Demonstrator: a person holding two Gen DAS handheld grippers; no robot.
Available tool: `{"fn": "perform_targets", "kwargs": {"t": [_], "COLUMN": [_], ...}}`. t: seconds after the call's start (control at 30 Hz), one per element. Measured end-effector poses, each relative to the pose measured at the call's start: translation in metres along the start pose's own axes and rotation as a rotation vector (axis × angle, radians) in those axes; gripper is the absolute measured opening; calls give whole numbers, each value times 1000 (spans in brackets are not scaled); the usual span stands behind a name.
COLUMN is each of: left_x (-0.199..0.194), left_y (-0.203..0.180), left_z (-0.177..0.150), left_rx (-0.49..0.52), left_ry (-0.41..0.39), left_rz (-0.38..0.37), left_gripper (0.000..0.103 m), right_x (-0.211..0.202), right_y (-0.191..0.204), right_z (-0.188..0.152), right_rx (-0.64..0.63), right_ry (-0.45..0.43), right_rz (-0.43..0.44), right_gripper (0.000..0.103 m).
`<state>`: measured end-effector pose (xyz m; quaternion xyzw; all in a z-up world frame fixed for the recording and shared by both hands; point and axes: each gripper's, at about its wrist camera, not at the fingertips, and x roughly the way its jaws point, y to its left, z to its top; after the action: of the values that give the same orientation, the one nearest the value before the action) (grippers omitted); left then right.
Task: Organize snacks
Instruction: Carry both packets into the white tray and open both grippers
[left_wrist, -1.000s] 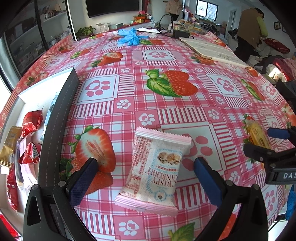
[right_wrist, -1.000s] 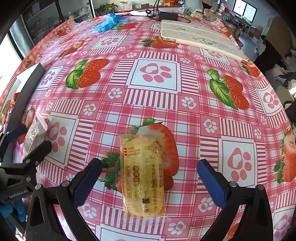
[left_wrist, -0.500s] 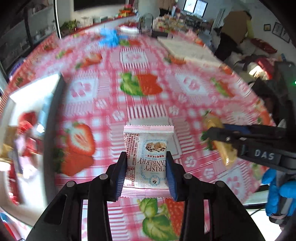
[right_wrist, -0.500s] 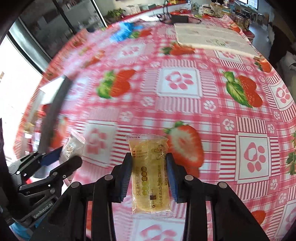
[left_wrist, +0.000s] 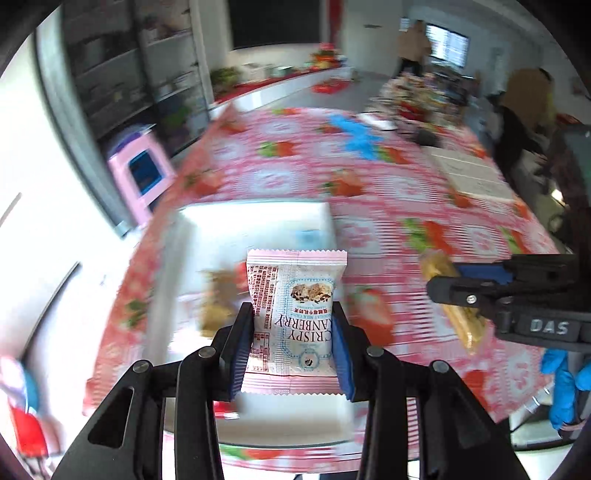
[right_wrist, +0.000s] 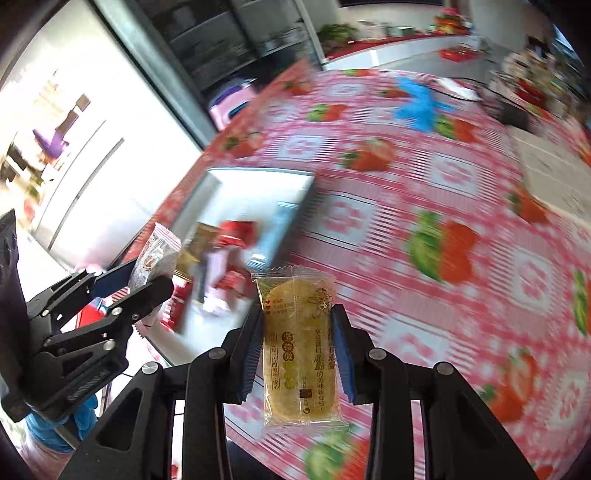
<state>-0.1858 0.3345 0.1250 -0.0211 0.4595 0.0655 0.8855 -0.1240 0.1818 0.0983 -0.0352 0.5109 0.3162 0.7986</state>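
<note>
My left gripper (left_wrist: 293, 332) is shut on a pink-and-white Crispy Cranberry packet (left_wrist: 293, 314), held in the air above the white box (left_wrist: 258, 221). My right gripper (right_wrist: 297, 343) is shut on a yellow cracker packet (right_wrist: 299, 350), held above the table's near edge, right of the box (right_wrist: 258, 188). The right gripper with its yellow packet (left_wrist: 454, 299) shows at the right of the left wrist view. The left gripper with its packet (right_wrist: 155, 254) shows at the left of the right wrist view. The box holds several red and gold snack packets (right_wrist: 236, 232).
The table wears a pink checked strawberry cloth (right_wrist: 443, 184). Blue gloves (right_wrist: 417, 103) and a white board (left_wrist: 472, 177) lie far across it. A pink stool (left_wrist: 142, 173) stands on the floor beyond the table's left edge. People stand at the back right.
Both grippers closed on their packets, lifted them off the cloth and swung left toward the white box. The views now blur with motion.
</note>
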Motion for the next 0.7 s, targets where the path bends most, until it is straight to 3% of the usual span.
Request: {"fn": "perform_targets", "kwargs": {"t": [0.23,0.3,0.37,0.43,0.47,0.57,0.67,0.7], "left_x": [42,51,53,52,51,58,60,60], "left_y": [38,41,42,42,43,42,41,41], "left_z": [-19,-24,-27,-28,-29,-29,-30,-31], "left_rx": [-77,-96,-106,-92,-87,-71,-59,-59], "left_ry": [103,120,100,67,74,87,91,95], "left_rz": [16,-1,10,69,99,118,143,138], "left_gripper": [45,56,89,90,94,95,95,95], "right_x": [59,76,90,99,101,102,96,96], "right_y": [60,70,75,79,79,80,80,80], "right_z": [36,42,45,46,46,47,49,50], "right_rx": [-61,-80,-96,-117,-125,-146,-175,-186], "right_ry": [55,83,111,136,139,146,134,139], "right_rz": [38,22,6,-22,-32,-80,-130,-142], "right_gripper": [38,38,38,38,42,87,89,94]}}
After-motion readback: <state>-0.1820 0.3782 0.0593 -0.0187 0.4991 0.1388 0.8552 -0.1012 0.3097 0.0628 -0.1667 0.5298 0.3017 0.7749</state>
